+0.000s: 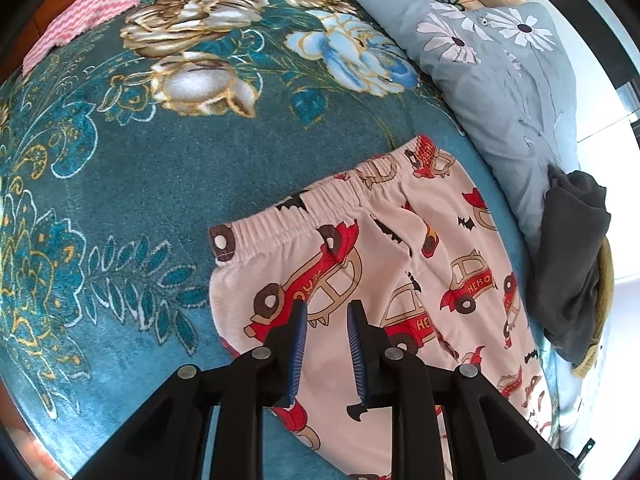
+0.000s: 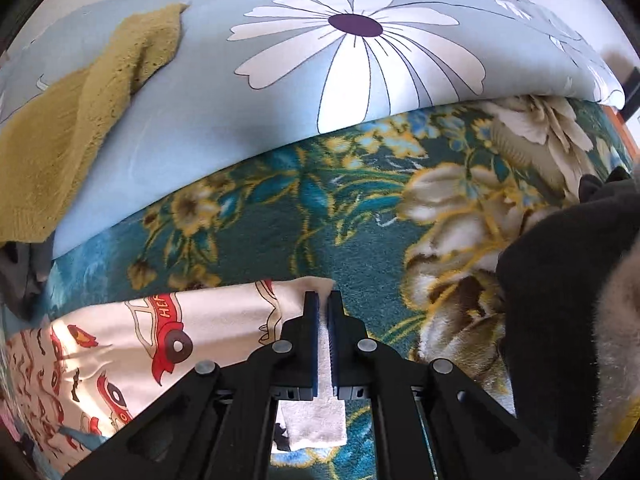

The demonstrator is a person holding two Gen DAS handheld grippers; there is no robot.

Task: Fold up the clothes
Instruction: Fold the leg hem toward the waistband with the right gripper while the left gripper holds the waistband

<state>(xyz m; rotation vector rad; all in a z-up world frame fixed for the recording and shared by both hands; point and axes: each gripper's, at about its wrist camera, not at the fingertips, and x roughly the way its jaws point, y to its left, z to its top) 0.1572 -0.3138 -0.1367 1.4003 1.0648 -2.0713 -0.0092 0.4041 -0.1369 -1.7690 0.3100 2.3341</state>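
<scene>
Pink pants printed with red cars (image 1: 400, 248) lie flat on a teal flowered blanket (image 1: 160, 160), elastic waistband toward the far side. My left gripper (image 1: 328, 306) points down over the pants just below the waistband. Its blue pads stand a little apart and the cloth between them lies flat and unpinched. In the right wrist view the pants (image 2: 120, 340) stretch away to the left, and my right gripper (image 2: 323, 298) is shut on their pale edge. A strip of that fabric shows squeezed between the pads and hangs out behind them over the blanket (image 2: 320, 220).
A grey-blue quilt with white daisies (image 1: 500, 72) (image 2: 320, 60) borders the blanket. A dark grey garment (image 1: 572, 260) (image 2: 560, 300) lies close to the pants. An olive knit (image 2: 80, 120) rests on the quilt. A pink striped cloth (image 1: 80, 12) sits at the far corner.
</scene>
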